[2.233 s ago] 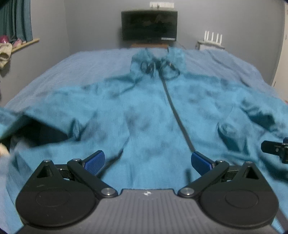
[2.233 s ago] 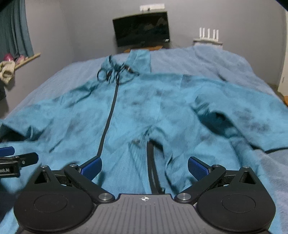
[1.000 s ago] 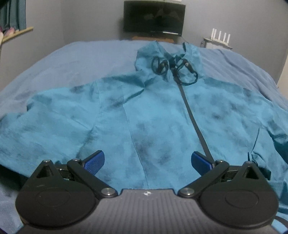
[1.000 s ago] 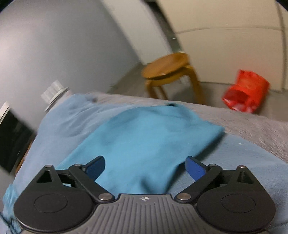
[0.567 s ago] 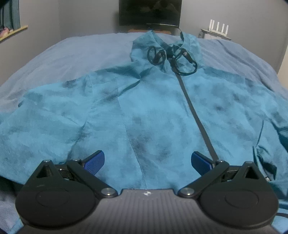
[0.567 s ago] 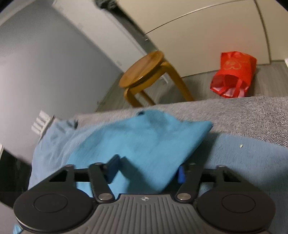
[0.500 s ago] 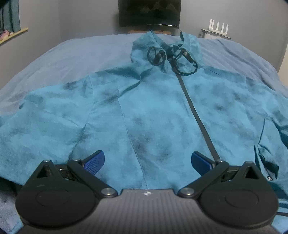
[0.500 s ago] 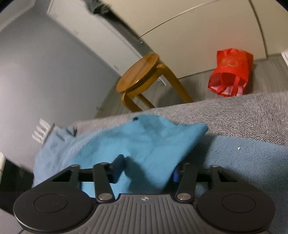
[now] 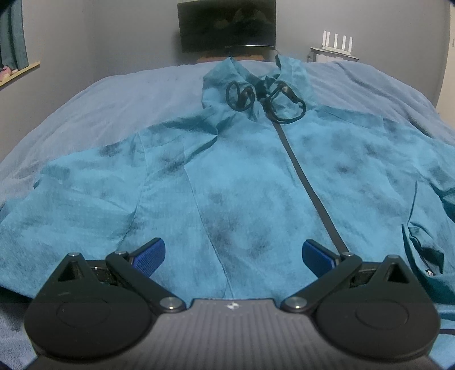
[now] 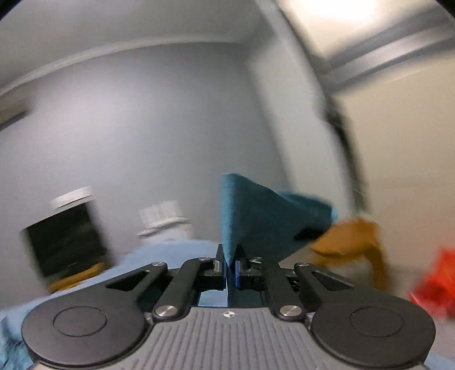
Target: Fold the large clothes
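A large teal zip-up jacket [image 9: 244,182] lies spread front-up on the blue bed [image 9: 113,102], its dark zipper [image 9: 307,185] running up to a collar with black drawcords [image 9: 264,99]. My left gripper [image 9: 232,253] hovers open over the jacket's lower front, with nothing between its blue pads. In the right wrist view, my right gripper [image 10: 229,269] is shut on the end of a teal sleeve [image 10: 264,222], which stands up lifted above the bed. That view is blurred by motion.
A dark monitor [image 9: 226,25] and a white router [image 9: 337,48] stand beyond the bed's far end. To the right of the bed, the right wrist view shows a wooden stool [image 10: 352,239] and a red bag [image 10: 435,281] on the floor.
My right gripper closed on the sleeve end and swung up from the bed, lifting it. The left gripper stayed open over the jacket, barely shifting.
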